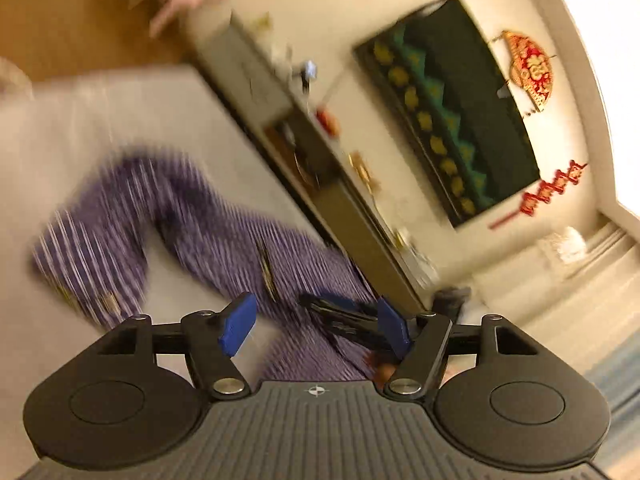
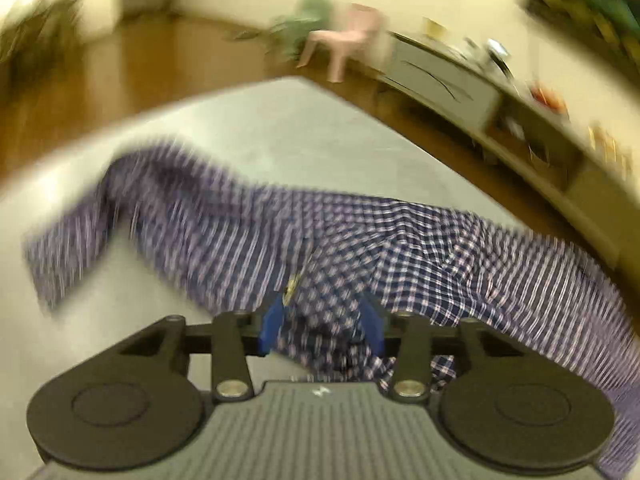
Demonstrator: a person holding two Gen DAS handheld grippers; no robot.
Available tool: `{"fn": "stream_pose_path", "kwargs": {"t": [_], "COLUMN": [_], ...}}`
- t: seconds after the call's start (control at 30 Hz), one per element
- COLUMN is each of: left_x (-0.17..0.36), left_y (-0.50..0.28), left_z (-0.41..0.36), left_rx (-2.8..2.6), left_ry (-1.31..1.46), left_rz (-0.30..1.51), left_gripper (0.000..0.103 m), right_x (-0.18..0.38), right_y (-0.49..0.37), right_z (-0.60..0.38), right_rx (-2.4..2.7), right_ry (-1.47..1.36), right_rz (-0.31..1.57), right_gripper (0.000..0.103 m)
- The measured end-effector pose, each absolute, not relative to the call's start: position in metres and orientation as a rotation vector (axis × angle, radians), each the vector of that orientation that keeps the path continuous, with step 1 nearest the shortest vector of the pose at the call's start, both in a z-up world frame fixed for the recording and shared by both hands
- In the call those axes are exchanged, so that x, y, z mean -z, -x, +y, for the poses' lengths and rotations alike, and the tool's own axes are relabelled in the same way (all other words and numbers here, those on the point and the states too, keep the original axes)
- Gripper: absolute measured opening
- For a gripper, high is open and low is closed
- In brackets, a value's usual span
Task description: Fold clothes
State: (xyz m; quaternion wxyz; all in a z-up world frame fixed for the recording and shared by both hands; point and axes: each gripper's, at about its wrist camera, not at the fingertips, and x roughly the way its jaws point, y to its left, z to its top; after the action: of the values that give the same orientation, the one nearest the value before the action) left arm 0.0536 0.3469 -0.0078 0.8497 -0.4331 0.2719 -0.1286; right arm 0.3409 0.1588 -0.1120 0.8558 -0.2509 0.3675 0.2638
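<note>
Blurred in both views, camera shake everywhere. Checked shirt [image 2: 400, 240] sprawled across the pale grey worktop [image 2: 304, 128], navy and white plaid, one sleeve flung out far left, the right side draped toward the worktop's edge. Right gripper [image 2: 322, 320] low over the near part of the garment, blue pads [image 2: 272, 324] on either side of a bunched fold of cloth, jaws clamped on that fold; fabric raised in a ridge between them and sagging beneath. Small brassy tag or button just above the left pad, too smeared to name.

Over on the left wrist view: same shirt [image 1: 200, 224], streaked purple by the blur, sleeve curling away across the worktop [image 1: 120, 120]. Left gripper [image 1: 316, 326] hanging above the cloth, blue pads [image 1: 238, 324] well apart, jaws wide and gripping nothing. Dark bar of the other tool just beside the right-hand pad, over the fabric.

Background: wooden floor [image 2: 160, 64] beyond the worktop, pink child's chair [image 2: 344, 40] by the wall, green plant [image 2: 304, 20] beside it. Long low cabinet [image 1: 320, 184] along the wall, clutter on top too blurred to identify. Dark framed picture [image 1: 452, 112] above it, teal and gold pattern, red and gold decorations [image 1: 530, 68] hung around it.
</note>
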Motion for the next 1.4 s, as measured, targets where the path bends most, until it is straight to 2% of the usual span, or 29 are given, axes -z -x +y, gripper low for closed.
{"fn": "stream_pose_path", "kwargs": {"t": [0.13, 0.4, 0.43, 0.47, 0.5, 0.63, 0.83, 0.93, 1.1, 1.27, 1.33, 1.37, 1.4], "left_x": [0.013, 0.024, 0.026, 0.028, 0.028, 0.028, 0.027, 0.028, 0.03, 0.03, 0.029, 0.029, 0.028], "left_y": [-0.062, -0.067, -0.067, -0.068, -0.068, -0.066, -0.062, -0.061, -0.059, -0.058, -0.059, -0.059, -0.059], "left_z": [0.332, 0.34, 0.341, 0.342, 0.344, 0.355, 0.343, 0.332, 0.314, 0.311, 0.325, 0.332, 0.338], "left_rx": [0.299, 0.265, 0.261, 0.256, 0.252, 0.234, 0.225, 0.215, 0.199, 0.155, 0.112, 0.09, 0.069], "left_ry": [0.877, 0.842, 0.842, 0.84, 0.836, 0.841, 0.788, 0.743, 0.669, 0.626, 0.638, 0.643, 0.649], "left_rz": [0.614, 0.615, 0.619, 0.622, 0.622, 0.61, 0.611, 0.619, 0.632, 0.63, 0.618, 0.611, 0.605], "left_gripper": [0.069, 0.07, 0.07, 0.07, 0.07, 0.07, 0.07, 0.07, 0.07, 0.07, 0.07, 0.07, 0.07], "right_x": [0.148, 0.169, 0.17, 0.16, 0.15, 0.076, 0.042, 0.084, 0.143, 0.152, 0.153, 0.159, 0.163], "right_y": [-0.324, -0.344, -0.347, -0.35, -0.354, -0.354, -0.232, -0.164, -0.102, -0.08, -0.079, -0.076, -0.075], "right_z": [0.191, 0.226, 0.228, 0.222, 0.216, 0.146, -0.084, -0.127, -0.135, -0.142, -0.148, -0.152, -0.155], "right_rx": [-0.497, -0.485, -0.483, -0.466, -0.448, -0.293, 0.23, 0.376, 0.48, 0.494, 0.495, 0.482, 0.466], "right_ry": [0.893, 1.012, 1.007, 0.94, 0.868, 0.418, -0.295, -0.458, -0.692, -0.78, -0.807, -0.838, -0.878], "right_rz": [0.673, 0.577, 0.577, 0.576, 0.575, 0.509, 0.41, 0.463, 0.505, 0.5, 0.507, 0.541, 0.585], "right_gripper": [0.044, 0.043, 0.04, 0.013, 0.006, 0.005, 0.005, 0.005, 0.005, 0.006, 0.011, 0.02, 0.024]}}
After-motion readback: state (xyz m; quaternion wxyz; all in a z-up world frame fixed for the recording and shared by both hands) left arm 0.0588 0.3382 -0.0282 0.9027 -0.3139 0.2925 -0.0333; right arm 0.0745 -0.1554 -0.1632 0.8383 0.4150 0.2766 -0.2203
